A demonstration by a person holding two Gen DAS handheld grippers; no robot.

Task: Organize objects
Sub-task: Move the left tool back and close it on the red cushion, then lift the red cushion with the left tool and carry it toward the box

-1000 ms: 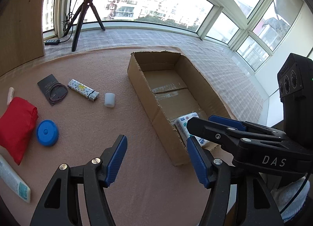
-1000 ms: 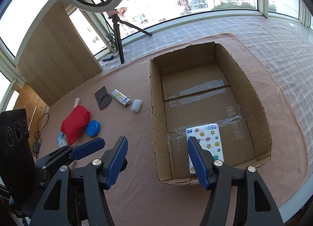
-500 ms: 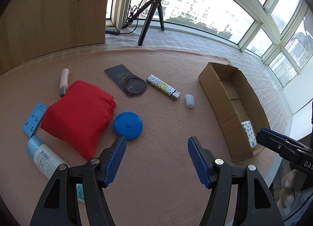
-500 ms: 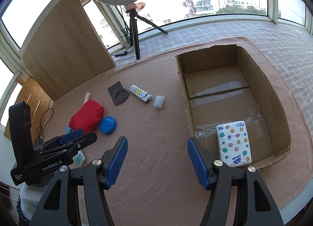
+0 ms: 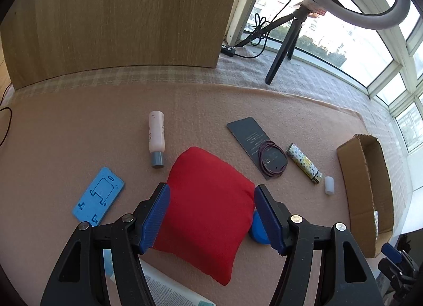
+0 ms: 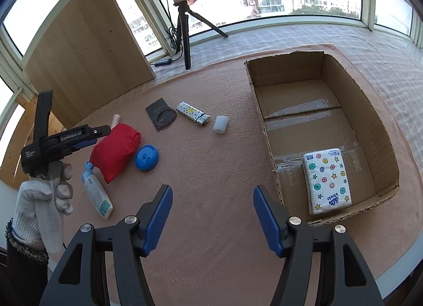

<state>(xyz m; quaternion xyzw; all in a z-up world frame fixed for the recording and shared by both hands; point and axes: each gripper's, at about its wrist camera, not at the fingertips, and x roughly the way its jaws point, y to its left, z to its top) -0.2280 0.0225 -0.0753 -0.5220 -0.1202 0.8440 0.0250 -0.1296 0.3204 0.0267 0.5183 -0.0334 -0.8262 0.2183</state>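
Both pads of the left gripper [image 5: 211, 216], spread wide, flank the red pouch [image 5: 208, 210] at 12 o'clock; whether they touch it is unclear. Right gripper [image 6: 212, 217] gapes empty.

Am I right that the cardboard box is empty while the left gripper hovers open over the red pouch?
Not quite: the cardboard box holds a tissue pack, as the right wrist view shows. The left gripper does hover open over the red pouch.
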